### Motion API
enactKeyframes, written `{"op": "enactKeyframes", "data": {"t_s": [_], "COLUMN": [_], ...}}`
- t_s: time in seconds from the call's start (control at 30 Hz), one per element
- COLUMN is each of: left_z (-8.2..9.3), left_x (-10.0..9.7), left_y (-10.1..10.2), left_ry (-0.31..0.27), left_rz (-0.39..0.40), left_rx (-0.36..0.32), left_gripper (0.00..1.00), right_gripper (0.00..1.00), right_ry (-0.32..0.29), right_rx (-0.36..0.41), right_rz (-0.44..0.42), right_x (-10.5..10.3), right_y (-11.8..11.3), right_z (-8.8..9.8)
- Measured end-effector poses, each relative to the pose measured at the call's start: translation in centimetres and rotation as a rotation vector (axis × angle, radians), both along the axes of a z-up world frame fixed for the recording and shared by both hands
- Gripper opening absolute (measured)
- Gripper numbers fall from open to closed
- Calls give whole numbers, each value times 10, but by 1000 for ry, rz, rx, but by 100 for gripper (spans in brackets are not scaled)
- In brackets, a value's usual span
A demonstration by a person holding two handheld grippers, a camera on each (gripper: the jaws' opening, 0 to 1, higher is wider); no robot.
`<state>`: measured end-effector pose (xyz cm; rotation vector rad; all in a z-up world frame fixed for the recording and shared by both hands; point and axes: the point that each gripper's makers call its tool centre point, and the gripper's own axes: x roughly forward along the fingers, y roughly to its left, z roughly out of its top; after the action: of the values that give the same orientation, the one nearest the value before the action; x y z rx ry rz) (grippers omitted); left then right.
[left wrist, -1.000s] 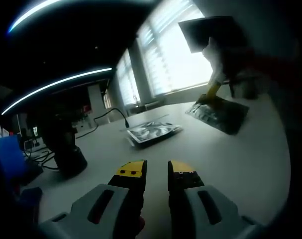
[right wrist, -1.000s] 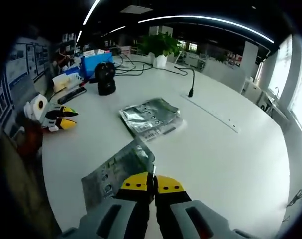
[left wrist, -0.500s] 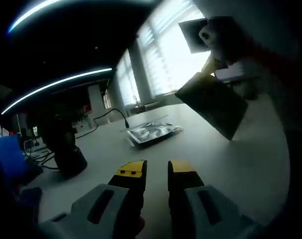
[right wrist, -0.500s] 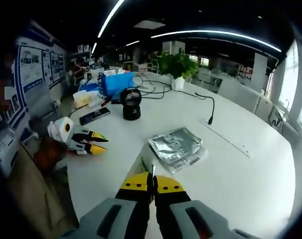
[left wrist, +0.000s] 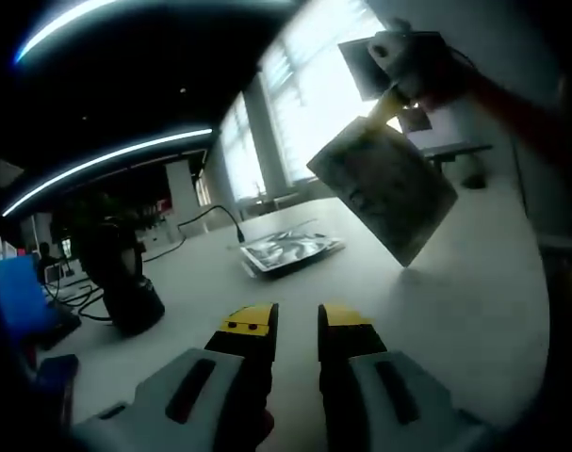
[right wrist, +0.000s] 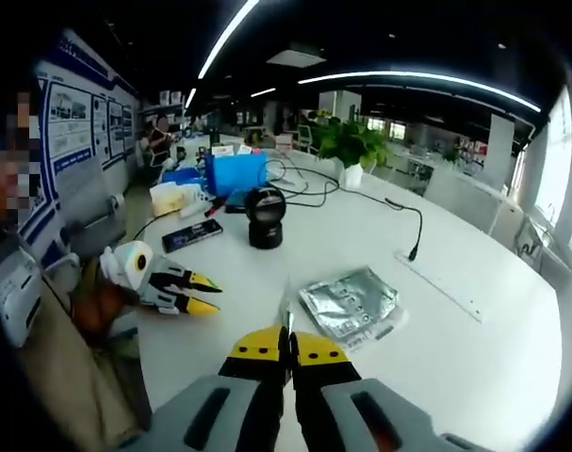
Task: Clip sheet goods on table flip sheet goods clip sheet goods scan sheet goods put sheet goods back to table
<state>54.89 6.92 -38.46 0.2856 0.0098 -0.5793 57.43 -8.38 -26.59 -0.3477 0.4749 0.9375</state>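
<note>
- In the left gripper view, the left gripper [left wrist: 296,320] hovered low over the white bench [left wrist: 474,301], its yellow-tipped jaws spread with nothing between them. A stack of silvery sheet goods [left wrist: 290,250] lay flat on the bench ahead, near a black scanner [left wrist: 125,282]. The right gripper [left wrist: 399,71] held one sheet [left wrist: 384,193] raised in the air, tilted, clear of the bench.
- In the right gripper view, the right gripper [right wrist: 287,347] had its jaws pressed together on the sheet's thin edge [right wrist: 285,315], seen end-on. The stack [right wrist: 351,303] lay beyond; the left gripper [right wrist: 163,282] sat at the left, and the scanner [right wrist: 264,215] stood near a blue box [right wrist: 234,174].
</note>
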Motion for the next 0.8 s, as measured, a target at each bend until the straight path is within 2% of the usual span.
{"op": "enactKeyframes", "data": {"t_s": [0.4,0.8], "left_z": [0,1], "left_x": [0,-1], "left_y": [0,-1], "left_ry": [0,0], "left_rz": [-1,-3], "left_rx": [-1,-5], "left_gripper": [9,9], "right_gripper": [0,0], "right_ry": [-67,-115], "right_rx": [41,98], "right_rz": [18,-12], "right_x": [2,24], "right_y": [31,53], "right_z": [26,40]}}
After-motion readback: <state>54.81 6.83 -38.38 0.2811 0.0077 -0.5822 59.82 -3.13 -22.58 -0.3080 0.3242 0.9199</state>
